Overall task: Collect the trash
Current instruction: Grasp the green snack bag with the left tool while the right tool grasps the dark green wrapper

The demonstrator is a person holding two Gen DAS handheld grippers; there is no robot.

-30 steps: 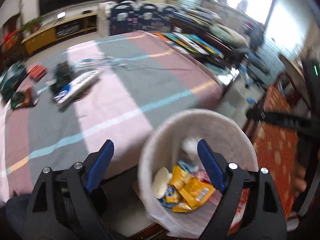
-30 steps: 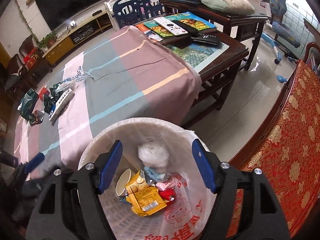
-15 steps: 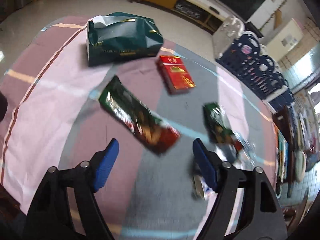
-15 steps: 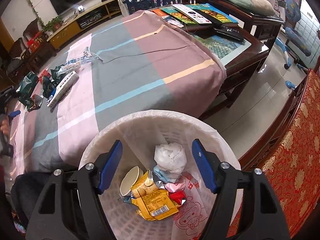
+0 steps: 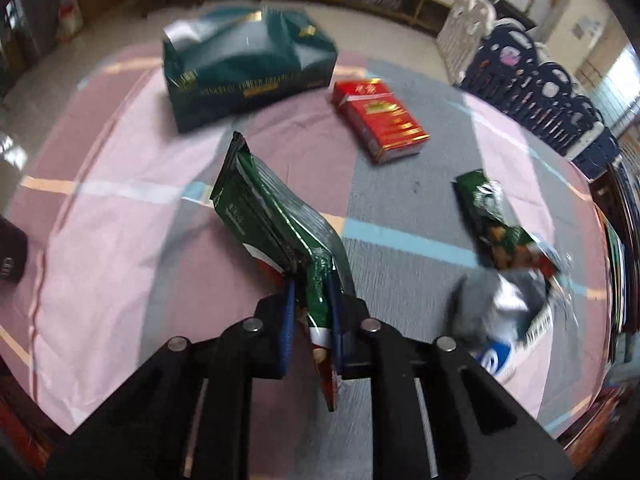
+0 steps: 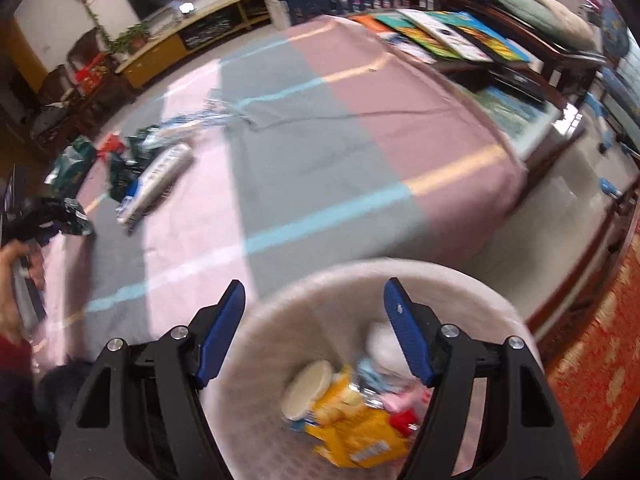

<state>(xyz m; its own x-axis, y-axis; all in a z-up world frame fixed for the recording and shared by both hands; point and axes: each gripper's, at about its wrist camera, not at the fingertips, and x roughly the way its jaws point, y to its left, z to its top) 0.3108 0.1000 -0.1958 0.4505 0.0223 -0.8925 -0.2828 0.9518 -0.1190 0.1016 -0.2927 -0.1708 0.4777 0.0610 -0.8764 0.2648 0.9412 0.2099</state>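
My left gripper (image 5: 312, 288) points down at the striped cloth, and its jaws are closing on the near end of a green snack wrapper (image 5: 264, 208). The blue pads press on it from both sides. Its far end sticks up toward a red carton (image 5: 380, 120). A second green wrapper (image 5: 492, 220) and a white and blue packet (image 5: 508, 320) lie to the right. My right gripper (image 6: 316, 292) hangs open over the white bin (image 6: 400, 268) with nothing between its fingers. A yellow packet (image 6: 352, 436) and a paper cup (image 6: 308, 384) lie in the bin.
A dark green bag (image 5: 244, 68) sits at the far end of the cloth. A black object (image 5: 10, 248) lies at the left edge. Books (image 6: 440, 36) cover a wooden table beyond the cloth. A red patterned seat (image 6: 600, 360) flanks the bin. A hand (image 6: 12, 256) shows far left.
My left gripper swung from over the bin to the litter on the cloth and went from open to closed on the green wrapper. My right gripper drifted over the bin, still open.
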